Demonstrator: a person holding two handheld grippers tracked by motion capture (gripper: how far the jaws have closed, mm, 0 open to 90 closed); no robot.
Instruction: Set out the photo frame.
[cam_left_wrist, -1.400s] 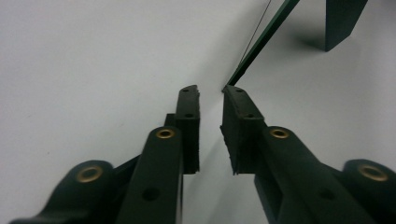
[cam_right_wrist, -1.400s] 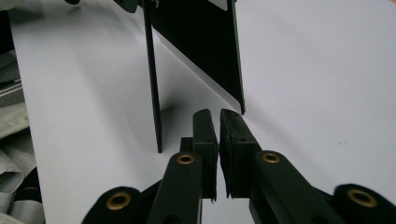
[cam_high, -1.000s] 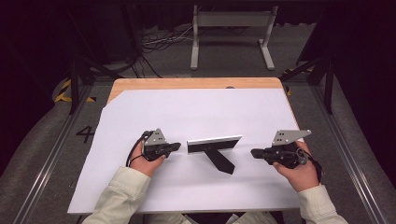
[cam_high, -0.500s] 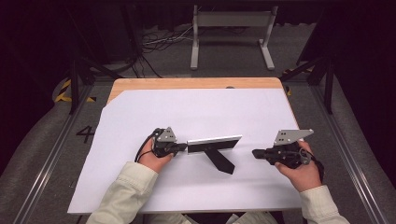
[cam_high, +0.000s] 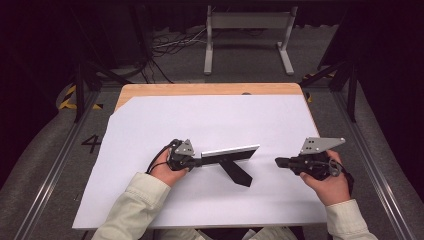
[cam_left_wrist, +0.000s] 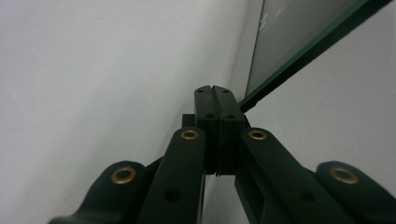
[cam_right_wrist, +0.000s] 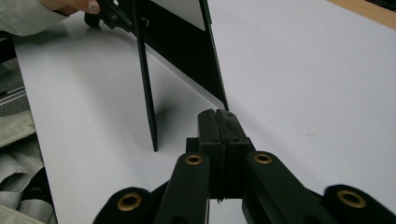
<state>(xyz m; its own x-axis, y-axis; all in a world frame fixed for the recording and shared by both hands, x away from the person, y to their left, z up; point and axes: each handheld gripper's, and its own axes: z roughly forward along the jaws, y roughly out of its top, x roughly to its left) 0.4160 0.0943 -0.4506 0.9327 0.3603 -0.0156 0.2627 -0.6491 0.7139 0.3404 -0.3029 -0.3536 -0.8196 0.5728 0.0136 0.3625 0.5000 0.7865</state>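
Note:
A black picture frame (cam_high: 230, 152) stands upright on the white sheet, propped on its black back leg (cam_high: 237, 172). My left gripper (cam_high: 197, 161) is shut with nothing between its jaws, its tip right at the frame's left end. In the left gripper view the closed tips (cam_left_wrist: 215, 95) sit beside the frame's glass edge (cam_left_wrist: 299, 37); I cannot tell whether they touch. My right gripper (cam_high: 277, 161) is shut and empty, a short way right of the frame. In the right gripper view its tips (cam_right_wrist: 218, 116) point at the frame's back (cam_right_wrist: 182, 37) and the leg (cam_right_wrist: 147, 93).
The white sheet (cam_high: 200, 120) covers most of a wooden table (cam_high: 210, 89), whose far edge shows bare. Beyond it a grey metal stand (cam_high: 247, 22) and cables (cam_high: 170, 47) lie on the floor. Metal rails run along both sides.
My left gripper has moved right across the sheet until its tip came up against the frame's left end. The right hand and the frame have stayed in place.

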